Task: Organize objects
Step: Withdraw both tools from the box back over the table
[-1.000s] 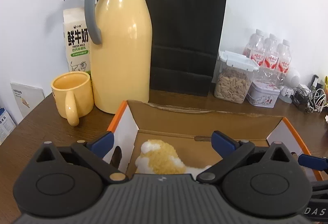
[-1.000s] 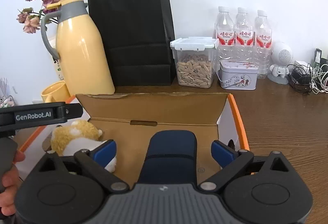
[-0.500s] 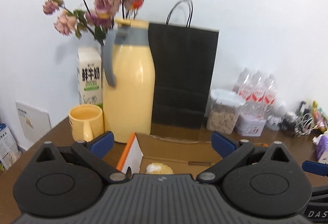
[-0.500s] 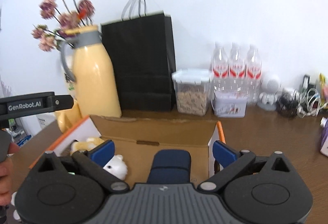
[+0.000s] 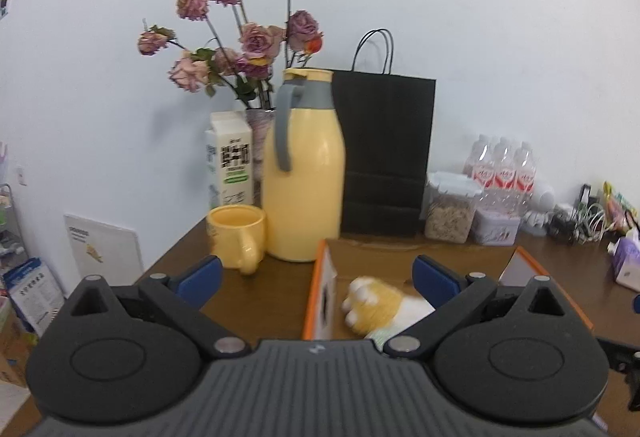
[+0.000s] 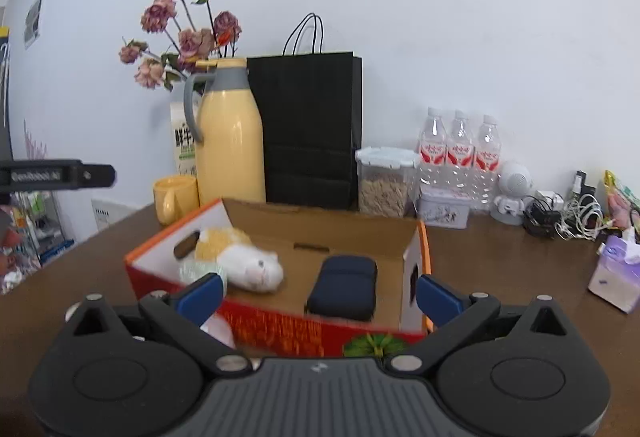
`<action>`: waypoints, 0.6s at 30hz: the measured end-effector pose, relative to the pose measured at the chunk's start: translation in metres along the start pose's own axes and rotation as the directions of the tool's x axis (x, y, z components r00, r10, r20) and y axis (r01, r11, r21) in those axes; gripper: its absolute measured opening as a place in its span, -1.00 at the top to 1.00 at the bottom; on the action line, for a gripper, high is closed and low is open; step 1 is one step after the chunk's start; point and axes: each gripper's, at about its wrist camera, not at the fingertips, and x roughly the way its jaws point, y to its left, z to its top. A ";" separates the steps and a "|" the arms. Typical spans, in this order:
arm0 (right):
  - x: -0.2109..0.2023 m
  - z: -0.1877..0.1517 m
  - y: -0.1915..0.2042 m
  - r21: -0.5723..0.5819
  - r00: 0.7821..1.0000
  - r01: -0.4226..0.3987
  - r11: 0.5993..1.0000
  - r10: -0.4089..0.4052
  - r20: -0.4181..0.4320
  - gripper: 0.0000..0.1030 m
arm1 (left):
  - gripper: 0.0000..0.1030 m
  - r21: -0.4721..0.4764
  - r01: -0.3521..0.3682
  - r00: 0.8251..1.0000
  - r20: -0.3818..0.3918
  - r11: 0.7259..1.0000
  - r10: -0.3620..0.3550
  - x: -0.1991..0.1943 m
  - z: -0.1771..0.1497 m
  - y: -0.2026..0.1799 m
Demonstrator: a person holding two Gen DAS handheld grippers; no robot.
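Right wrist: both grippers' fingers (image 6: 436, 295) spread wide, empty; milk carton (image 6: 184, 145) reads "鲜牛".

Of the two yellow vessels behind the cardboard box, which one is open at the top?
The short yellow ceramic mug: its mouth is uncovered, while the tall yellow thermos jug beside it wears a grey collar and yellow lid.
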 end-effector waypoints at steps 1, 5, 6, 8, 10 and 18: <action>-0.003 -0.005 0.001 -0.001 1.000 0.002 1.000 -0.002 -0.007 -1.00 | -1.00 0.005 -0.007 1.000 -0.007 1.000 0.008 -0.004 -0.003 0.005; -0.011 -0.024 0.004 0.003 0.999 -0.002 1.000 0.002 -0.052 -1.00 | -1.00 0.012 -0.027 0.999 -0.028 1.000 0.027 -0.017 -0.018 0.021; -0.010 -0.028 0.005 0.002 0.998 -0.003 1.000 0.003 -0.064 -1.00 | -1.00 0.011 -0.028 0.999 -0.036 1.000 0.028 -0.020 -0.023 0.025; -0.010 -0.036 0.008 -0.002 0.996 0.005 1.000 -0.005 -0.086 -1.00 | -1.00 0.007 -0.032 0.998 -0.051 0.999 0.032 -0.024 -0.031 0.033; -0.010 -0.044 0.011 -0.008 0.995 0.010 1.000 -0.011 -0.103 -1.00 | -1.00 0.010 -0.042 0.997 -0.067 0.999 0.042 -0.028 -0.039 0.039; -0.013 -0.062 0.018 -0.006 0.989 0.003 1.000 -0.003 -0.148 -1.00 | -1.00 0.042 -0.069 0.988 -0.134 0.997 0.074 -0.035 -0.071 0.062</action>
